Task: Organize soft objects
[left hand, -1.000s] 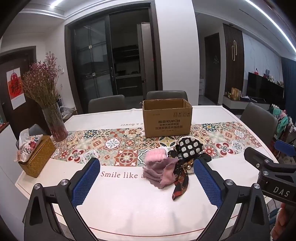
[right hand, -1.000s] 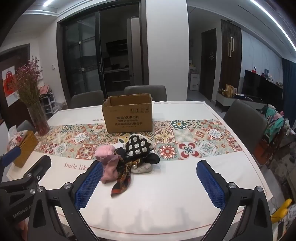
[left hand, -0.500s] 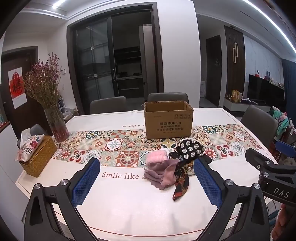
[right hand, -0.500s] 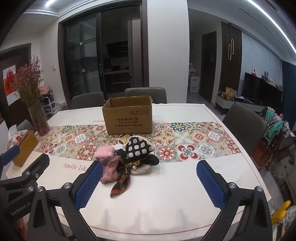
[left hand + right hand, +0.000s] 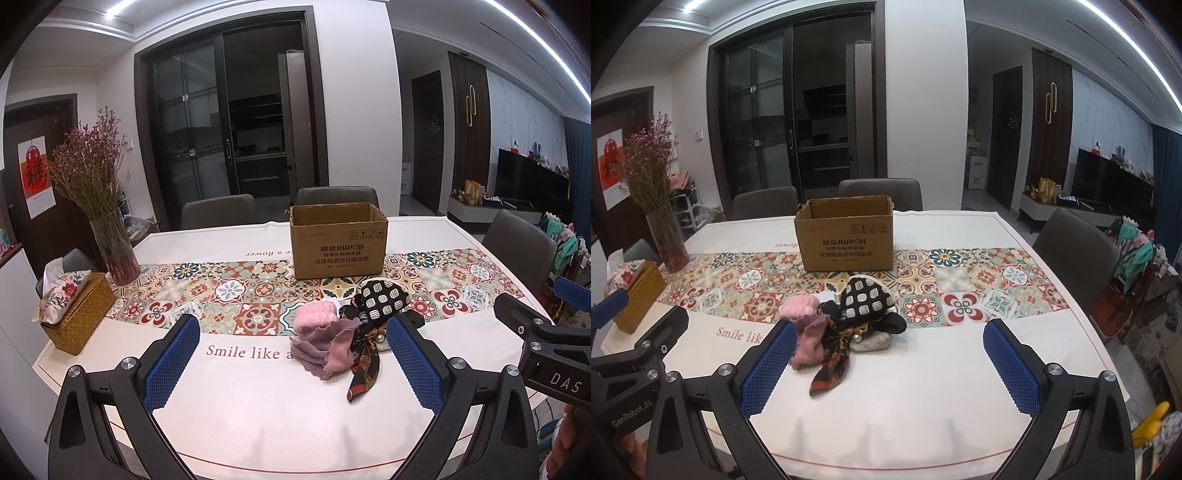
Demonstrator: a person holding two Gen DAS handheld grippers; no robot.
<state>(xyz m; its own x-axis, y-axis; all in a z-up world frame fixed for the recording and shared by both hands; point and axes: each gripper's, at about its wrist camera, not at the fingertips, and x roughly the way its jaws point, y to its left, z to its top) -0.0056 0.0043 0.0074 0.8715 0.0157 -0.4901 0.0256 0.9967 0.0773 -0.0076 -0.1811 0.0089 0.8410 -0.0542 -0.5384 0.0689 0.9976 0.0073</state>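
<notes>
Your left tongs (image 5: 291, 356) spread wide and empty, right tongs (image 5: 889, 360) likewise, soft pile (image 5: 347, 328) just ahead, cardboard box (image 5: 846, 234) beyond it.

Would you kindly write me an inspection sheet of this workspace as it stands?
Surface: table under white cloth with patterned runner.
Job's things: pile of soft items heaped in front of open cardboard box; pink cloth, checked fabric, patterned scarf.
Clutter: vase of dried flowers, tissue basket.
Grippers: left claw and right claw open, holding nothing.
Cables: nothing seen.
Surroundings: chairs, glass doors, television.
</notes>
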